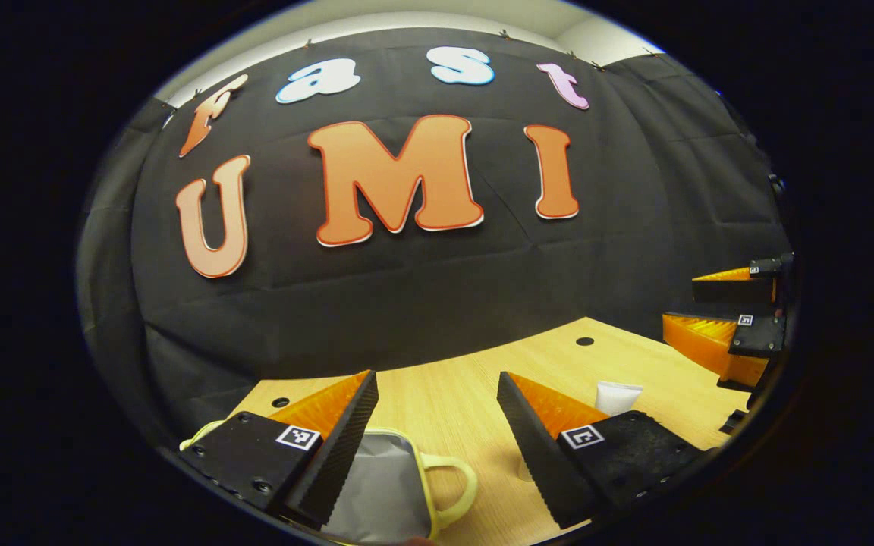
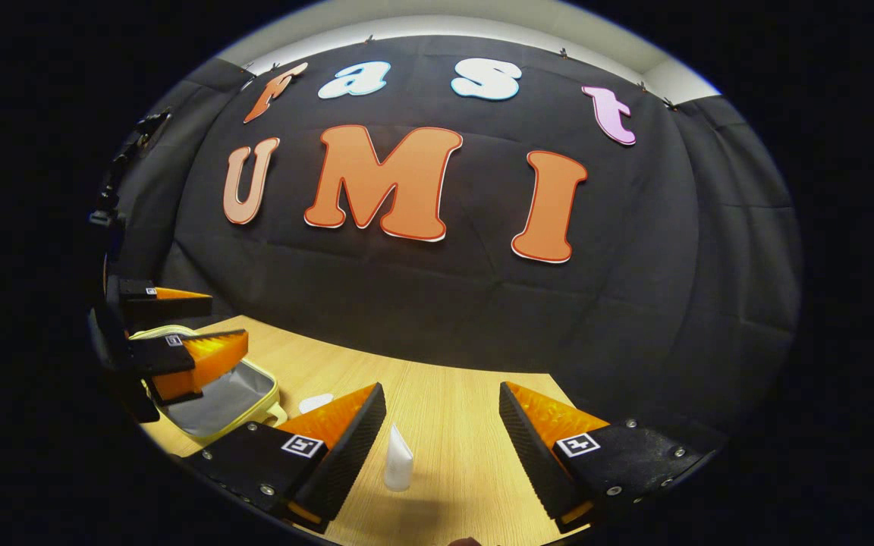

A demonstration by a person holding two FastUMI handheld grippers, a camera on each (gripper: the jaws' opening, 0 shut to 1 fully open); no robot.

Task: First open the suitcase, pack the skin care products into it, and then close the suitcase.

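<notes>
Both grippers — left gripper (image 1: 437,413), right gripper (image 2: 443,421) — gape wide, empty; suitcase (image 2: 217,402) lies open, tube (image 2: 397,459) shows no readable label.

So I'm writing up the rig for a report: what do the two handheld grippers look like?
Both look alike. The left gripper and the right gripper each have two wedge-shaped fingers with ribbed faces, mounted on dark blocks with visible screws. Each block carries a small square black-and-white marker tag.
</notes>
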